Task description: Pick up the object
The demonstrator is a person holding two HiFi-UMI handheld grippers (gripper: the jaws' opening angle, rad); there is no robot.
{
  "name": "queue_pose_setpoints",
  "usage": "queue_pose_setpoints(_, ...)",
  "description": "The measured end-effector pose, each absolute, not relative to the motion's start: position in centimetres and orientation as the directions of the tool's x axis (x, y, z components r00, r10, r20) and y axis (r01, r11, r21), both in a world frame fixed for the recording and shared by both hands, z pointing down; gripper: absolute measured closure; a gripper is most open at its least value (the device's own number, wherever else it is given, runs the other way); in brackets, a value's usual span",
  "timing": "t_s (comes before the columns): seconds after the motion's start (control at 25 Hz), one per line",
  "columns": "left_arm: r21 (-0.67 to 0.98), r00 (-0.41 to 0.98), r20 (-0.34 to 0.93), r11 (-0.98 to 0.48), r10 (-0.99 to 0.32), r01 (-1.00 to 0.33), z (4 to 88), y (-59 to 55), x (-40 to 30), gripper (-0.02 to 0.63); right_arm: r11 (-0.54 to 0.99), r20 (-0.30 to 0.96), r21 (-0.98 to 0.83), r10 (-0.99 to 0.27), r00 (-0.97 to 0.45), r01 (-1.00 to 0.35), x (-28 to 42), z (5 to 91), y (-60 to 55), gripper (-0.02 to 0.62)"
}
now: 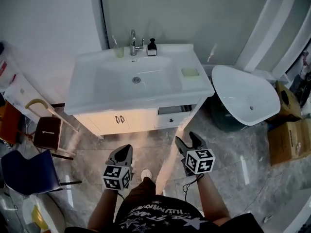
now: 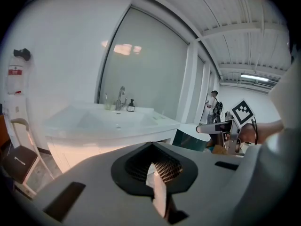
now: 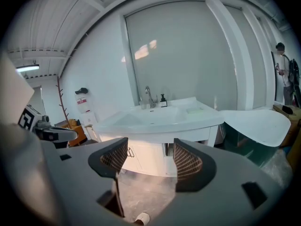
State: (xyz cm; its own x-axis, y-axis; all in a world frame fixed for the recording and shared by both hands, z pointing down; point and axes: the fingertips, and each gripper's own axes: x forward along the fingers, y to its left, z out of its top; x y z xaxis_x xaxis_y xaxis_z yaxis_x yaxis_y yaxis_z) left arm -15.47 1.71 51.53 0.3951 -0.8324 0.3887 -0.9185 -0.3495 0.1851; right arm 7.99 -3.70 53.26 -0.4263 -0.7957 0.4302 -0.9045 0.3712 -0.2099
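A white washbasin cabinet (image 1: 82,93) stands ahead of me. On its top are a chrome tap (image 1: 133,42), a dark soap bottle (image 1: 152,47), a pale cup (image 1: 119,51) and a green bar (image 1: 190,72). Both grippers hover low over the floor in front of the cabinet, well short of it. My left gripper (image 1: 125,150) has its jaws together with nothing between them; in the left gripper view the pads (image 2: 162,171) meet. My right gripper (image 1: 189,140) stands open and empty, and in the right gripper view the cabinet (image 3: 155,119) shows through its gap (image 3: 150,161).
A drawer (image 1: 175,109) on the cabinet's right side is pulled out a little. A white tub (image 1: 245,98) leans at the right, with cardboard boxes (image 1: 289,140) beyond it. A brown stool (image 1: 46,132) and a blue chair (image 1: 22,171) stand at the left. A person (image 3: 282,69) is far off.
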Motion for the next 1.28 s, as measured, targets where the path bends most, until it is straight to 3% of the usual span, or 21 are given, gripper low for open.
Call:
queue_pose_setpoints(0.8, 0.235, 0.474, 0.411, -0.411, -0.779, -0.881, 52.4, -14.5, -17.2, 0.591, 0.241, 0.488, -0.185, -0.819, -0.302, -0.953, 7.6, 54.1, -18.7, 0.302)
queue_pose_setpoints(1.28, 0.219, 0.410, 0.423, -0.348, -0.808, -0.912, 52.8, -25.7, -14.8, 0.591, 0.261, 0.480, -0.193, -0.816, -0.322, -0.946, 11.7, 54.8, -33.2, 0.302)
